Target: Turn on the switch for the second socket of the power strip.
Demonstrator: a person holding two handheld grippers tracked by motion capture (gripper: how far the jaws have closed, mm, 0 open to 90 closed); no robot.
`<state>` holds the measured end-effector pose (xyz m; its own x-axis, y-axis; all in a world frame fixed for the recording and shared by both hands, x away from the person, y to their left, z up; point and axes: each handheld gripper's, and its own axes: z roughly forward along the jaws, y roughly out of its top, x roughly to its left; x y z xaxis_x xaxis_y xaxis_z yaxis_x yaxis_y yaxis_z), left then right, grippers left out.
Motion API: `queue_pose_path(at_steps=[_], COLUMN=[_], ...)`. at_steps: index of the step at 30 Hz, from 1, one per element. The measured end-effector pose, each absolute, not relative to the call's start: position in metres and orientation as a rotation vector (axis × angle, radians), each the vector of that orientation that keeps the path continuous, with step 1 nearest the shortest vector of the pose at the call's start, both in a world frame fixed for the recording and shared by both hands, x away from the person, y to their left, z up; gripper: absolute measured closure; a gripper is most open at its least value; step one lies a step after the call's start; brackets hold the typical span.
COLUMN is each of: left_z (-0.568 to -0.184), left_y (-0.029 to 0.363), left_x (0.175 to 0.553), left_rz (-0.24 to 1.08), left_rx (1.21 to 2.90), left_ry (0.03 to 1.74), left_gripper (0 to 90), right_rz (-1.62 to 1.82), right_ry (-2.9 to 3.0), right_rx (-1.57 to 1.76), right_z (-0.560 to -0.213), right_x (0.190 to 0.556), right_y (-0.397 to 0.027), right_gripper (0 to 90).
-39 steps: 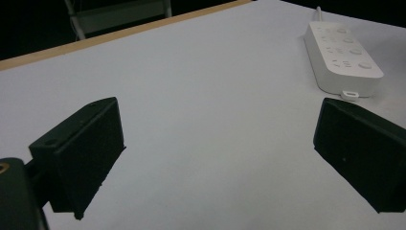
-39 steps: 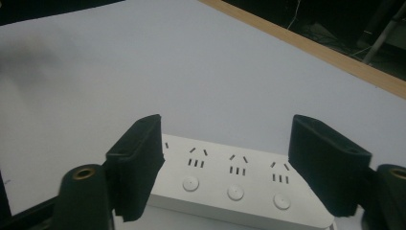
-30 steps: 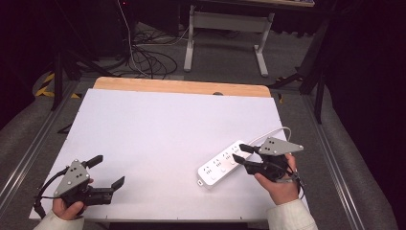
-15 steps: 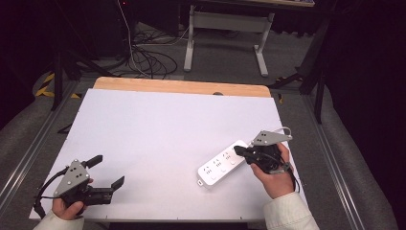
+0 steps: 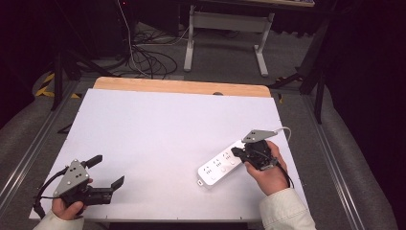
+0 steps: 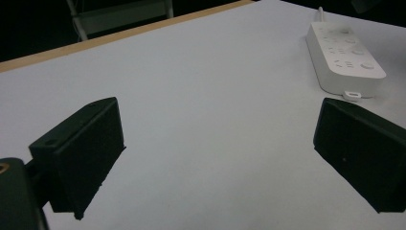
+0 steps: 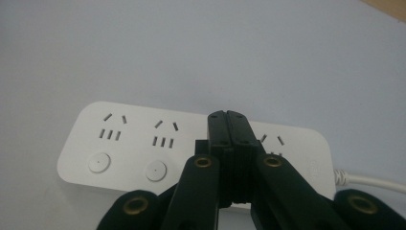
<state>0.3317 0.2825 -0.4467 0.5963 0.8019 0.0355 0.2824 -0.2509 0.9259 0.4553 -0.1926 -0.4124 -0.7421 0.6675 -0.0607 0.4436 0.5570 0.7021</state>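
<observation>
A white power strip (image 5: 218,167) with three sockets and round buttons lies slantwise on the white table (image 5: 158,129), right of centre. Its cable (image 5: 286,129) runs off toward the right edge. My right gripper (image 5: 234,152) is shut with nothing between its jaws, and its tips hang over the cable end of the power strip (image 7: 129,143). In the right gripper view the right gripper (image 7: 229,120) covers the third socket; I cannot tell whether it touches. My left gripper (image 5: 107,171) rests open at the near left corner, far from the power strip (image 6: 344,55). The left gripper (image 6: 220,148) holds nothing.
A wooden strip (image 5: 182,87) borders the table's far edge. Metal rails (image 5: 28,153) run along both sides. Beyond the table, loose cables (image 5: 148,60) lie on the floor beside a desk frame (image 5: 225,21).
My right gripper has shut and swung left over the cable end of the power strip. The left gripper has stayed in place, open.
</observation>
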Motion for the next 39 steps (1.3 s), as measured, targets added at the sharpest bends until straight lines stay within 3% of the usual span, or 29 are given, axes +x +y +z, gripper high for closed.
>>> queue_pose_path(at_steps=[39], left_z=[-0.447], left_y=[0.282], left_x=[0.332], left_rz=[0.629], left_rx=[1.817], left_ry=[0.878], left_gripper=[3.9], right_rz=[0.715], right_ry=[2.62], right_rx=[0.957], right_z=[-0.437], right_x=[0.465], right_y=[-0.179], right_gripper=[90.0])
